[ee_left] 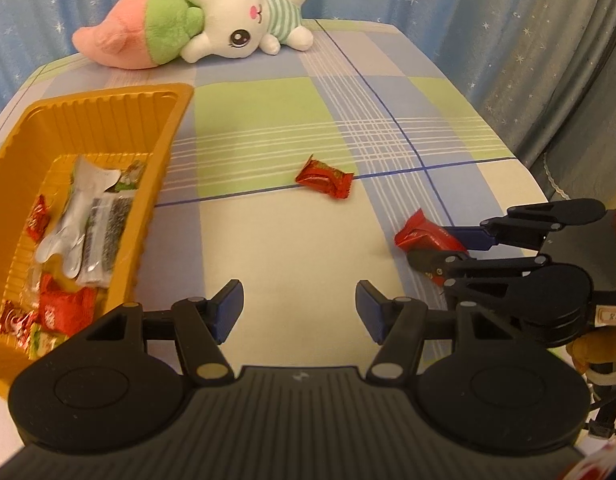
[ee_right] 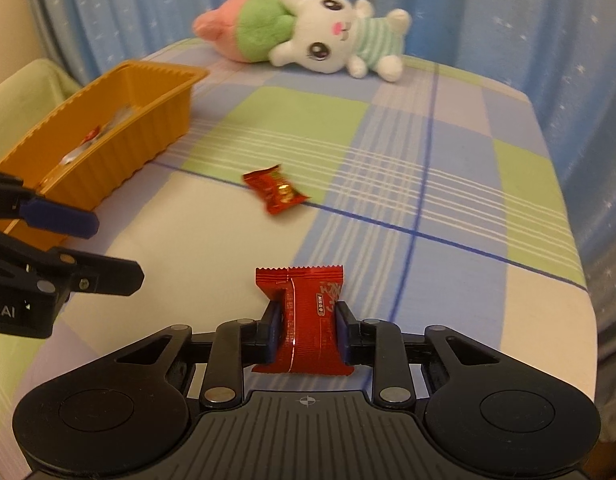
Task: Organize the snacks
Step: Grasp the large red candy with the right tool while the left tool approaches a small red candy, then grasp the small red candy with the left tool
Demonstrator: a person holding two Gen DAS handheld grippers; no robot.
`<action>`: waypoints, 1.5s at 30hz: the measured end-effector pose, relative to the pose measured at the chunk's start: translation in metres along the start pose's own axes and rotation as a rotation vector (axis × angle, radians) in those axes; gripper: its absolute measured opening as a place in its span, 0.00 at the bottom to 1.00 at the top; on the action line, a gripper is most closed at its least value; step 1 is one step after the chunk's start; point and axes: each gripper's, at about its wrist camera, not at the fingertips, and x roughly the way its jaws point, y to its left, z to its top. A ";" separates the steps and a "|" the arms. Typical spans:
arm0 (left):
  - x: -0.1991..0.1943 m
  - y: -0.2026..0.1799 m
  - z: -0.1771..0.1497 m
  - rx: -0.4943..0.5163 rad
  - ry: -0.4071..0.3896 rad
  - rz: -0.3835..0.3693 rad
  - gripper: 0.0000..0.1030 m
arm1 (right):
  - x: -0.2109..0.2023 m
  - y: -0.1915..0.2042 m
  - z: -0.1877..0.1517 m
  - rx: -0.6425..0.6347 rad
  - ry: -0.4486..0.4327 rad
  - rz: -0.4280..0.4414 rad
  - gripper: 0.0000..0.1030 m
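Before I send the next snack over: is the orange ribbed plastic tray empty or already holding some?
Partly filled. The orange ribbed plastic tray holds red, silver and dark wrapped snacks along its floor, with bare floor at the far end.

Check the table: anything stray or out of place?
One red foil-wrapped candy lies loose on the checked tablecloth, outside the orange plastic tray. A white plush rabbit lies at the far edge, unrelated to snacks.

Both grippers look the same. The left gripper [ee_left: 299,311] and the right gripper [ee_right: 306,330] are black plastic. Each has two big round discs, a ribbed plate in the middle, thin black bars with shiny silver pins, and dark blue pads [ee_left: 229,307] on its fingers. A small white mark sits on each ribbed plate.
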 end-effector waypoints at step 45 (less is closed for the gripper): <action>0.093 -0.029 0.056 0.110 -0.102 0.019 0.22 | -0.032 -0.093 -0.018 0.415 -0.070 -0.209 0.28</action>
